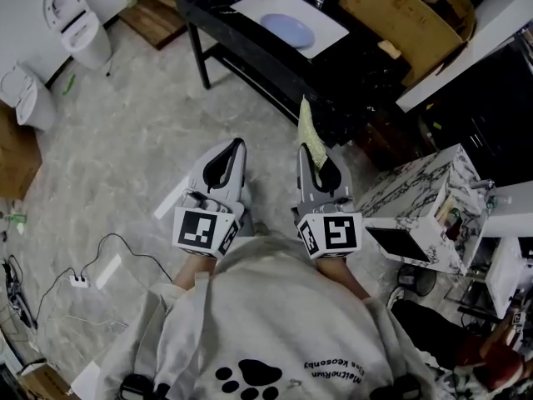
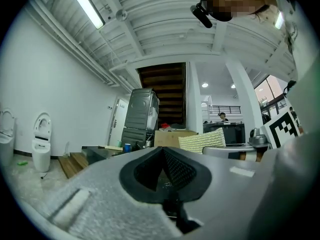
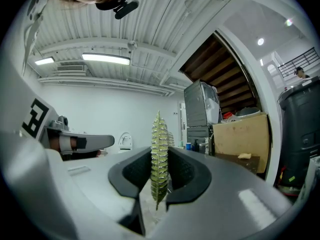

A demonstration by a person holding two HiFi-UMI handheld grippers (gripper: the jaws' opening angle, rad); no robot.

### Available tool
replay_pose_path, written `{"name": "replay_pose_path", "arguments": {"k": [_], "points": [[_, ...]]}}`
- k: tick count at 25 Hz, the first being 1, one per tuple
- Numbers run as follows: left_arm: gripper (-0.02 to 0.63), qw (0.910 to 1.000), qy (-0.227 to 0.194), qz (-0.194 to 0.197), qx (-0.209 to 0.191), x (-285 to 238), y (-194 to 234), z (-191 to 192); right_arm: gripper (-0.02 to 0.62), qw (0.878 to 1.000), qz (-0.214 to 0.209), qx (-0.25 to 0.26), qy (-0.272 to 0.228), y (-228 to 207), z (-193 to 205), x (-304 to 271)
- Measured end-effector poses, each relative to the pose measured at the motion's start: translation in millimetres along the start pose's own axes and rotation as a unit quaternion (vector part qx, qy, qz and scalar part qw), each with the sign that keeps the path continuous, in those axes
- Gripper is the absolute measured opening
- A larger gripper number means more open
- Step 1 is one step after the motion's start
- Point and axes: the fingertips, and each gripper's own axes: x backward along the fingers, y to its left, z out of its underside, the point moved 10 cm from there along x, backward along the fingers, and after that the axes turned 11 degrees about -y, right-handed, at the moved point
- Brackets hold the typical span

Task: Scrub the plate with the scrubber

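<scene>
A pale blue plate lies on a white mat on the black table, well ahead of both grippers. My right gripper is shut on a thin yellow-green scrubber that sticks up past its tips; in the right gripper view the scrubber stands edge-on between the jaws. My left gripper is shut with nothing in it, level with the right one and to its left. In the left gripper view the scrubber shows side-on past the shut jaws. Both grippers are held over the floor, short of the table.
A white toilet and a white bin stand at the far left. Wooden boards lie behind the table. A cardboard box sits at the table's right end. A marbled white box stands at right. A cable and plug strip lie on the floor at left.
</scene>
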Motion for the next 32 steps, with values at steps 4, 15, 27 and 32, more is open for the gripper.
{"name": "replay_pose_path", "arguments": {"k": [4,15,27,32], "points": [[0.002,0.9999,-0.001,0.009,0.007,-22.1,13.9,7.3,0.072,1.0,0.005,0.001,0.001,-7.2,5.0,-21.0],[0.002,0.9997,-0.003,0.023,0.008,-114.5,112.0,22.0,0.072,1.0,0.008,0.001,0.004,-21.4,33.4,-153.0],[0.002,0.9961,0.004,0.085,0.024,-216.5,219.6,29.1,0.072,0.997,0.071,0.018,0.005,-24.0,53.5,-265.7],[0.002,0.9934,0.012,0.102,0.051,-231.5,236.1,44.0,0.072,0.993,0.105,0.032,0.035,-32.9,59.4,-272.6]]}}
